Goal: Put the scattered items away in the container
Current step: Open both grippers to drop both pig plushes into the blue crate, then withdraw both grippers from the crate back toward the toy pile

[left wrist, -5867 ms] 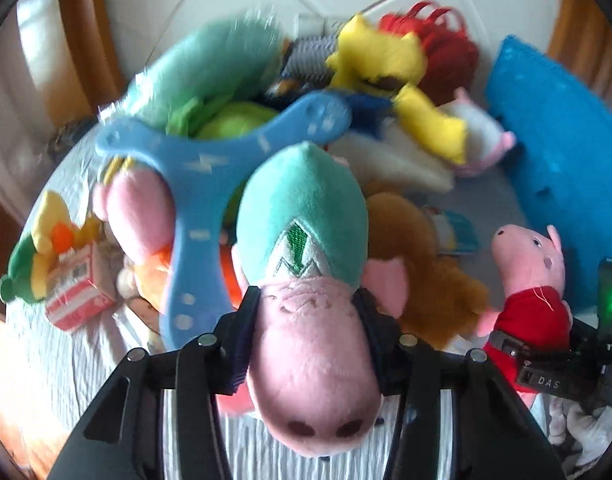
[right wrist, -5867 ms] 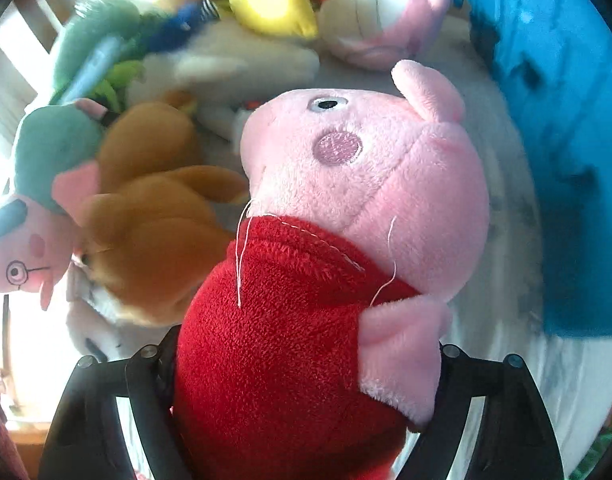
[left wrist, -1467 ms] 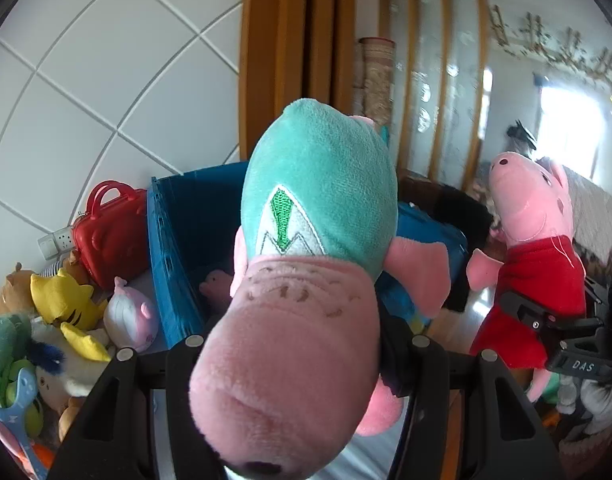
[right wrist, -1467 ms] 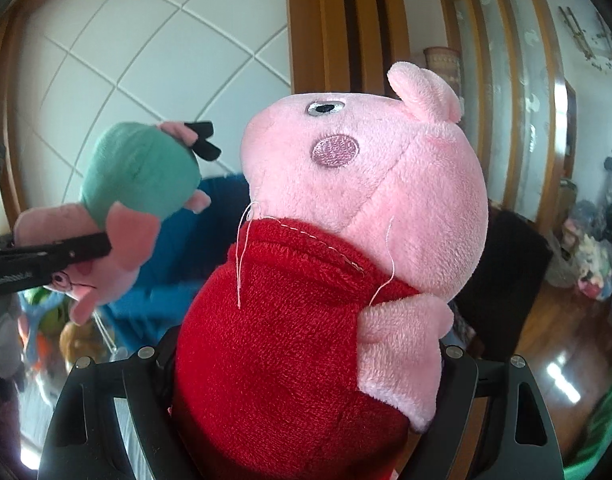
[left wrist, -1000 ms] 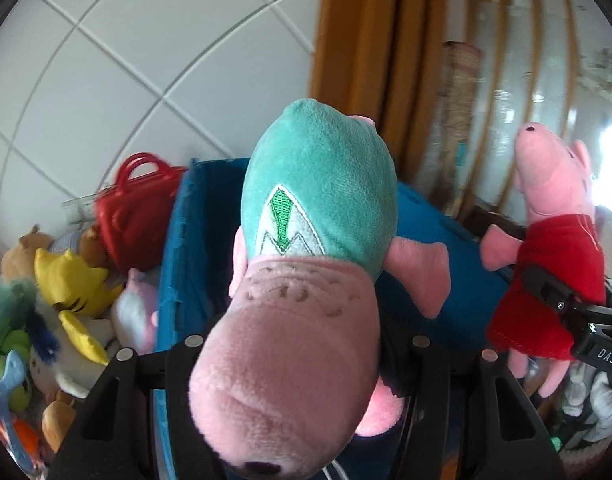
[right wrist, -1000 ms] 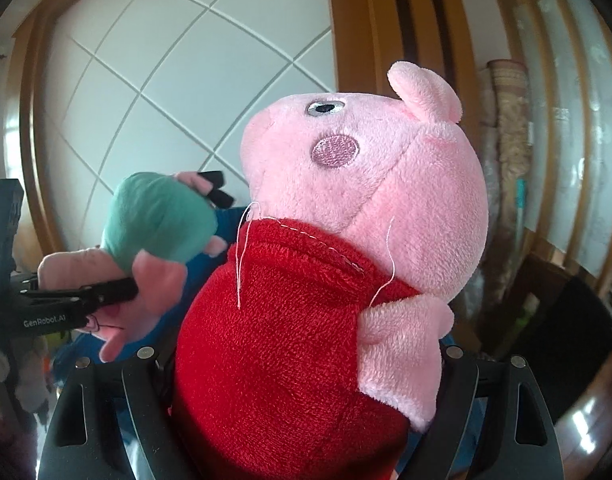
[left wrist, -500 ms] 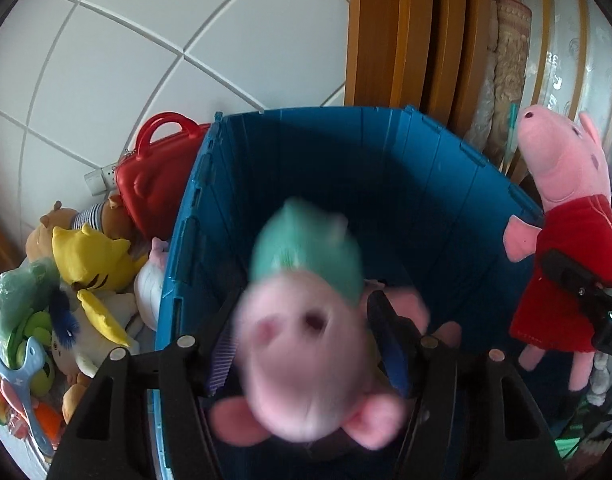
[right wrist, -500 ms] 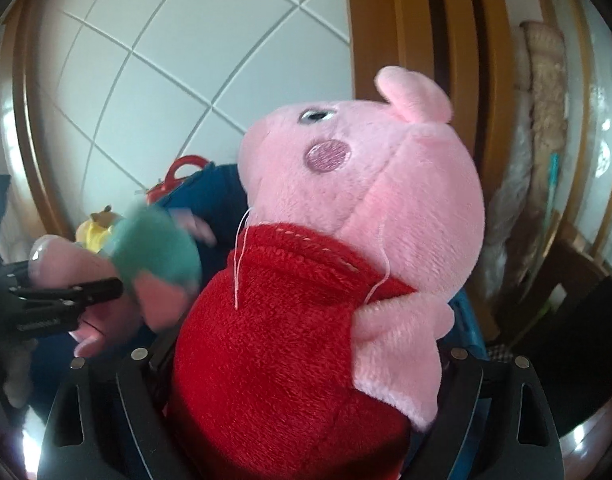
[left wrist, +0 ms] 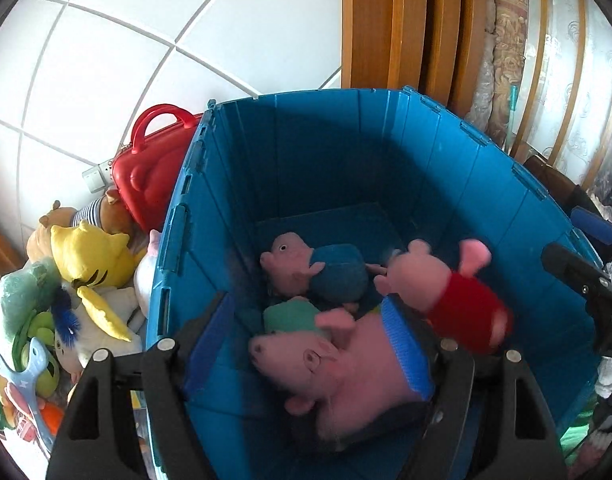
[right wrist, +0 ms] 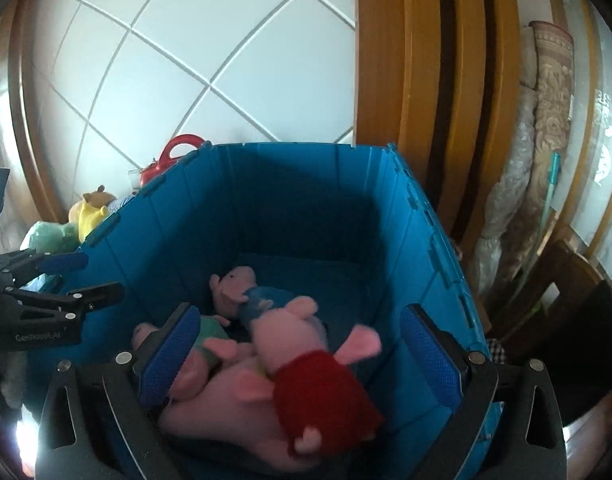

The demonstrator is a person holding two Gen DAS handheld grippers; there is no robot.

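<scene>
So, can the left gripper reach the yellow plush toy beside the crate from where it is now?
Probably not directly: the left gripper is over the blue crate, whose wall separates it from the yellow plush toy.

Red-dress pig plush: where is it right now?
In the blue bin, right-hand side, lying across the big pink plush; the red-dress pig plush shows in both wrist views, free of either tool.

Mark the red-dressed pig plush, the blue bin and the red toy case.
red-dressed pig plush (right wrist: 321,392), right wrist view, on its red dress.
blue bin (left wrist: 306,152), left wrist view, on its far inner wall.
red toy case (left wrist: 154,176), left wrist view, on its front shell.
</scene>
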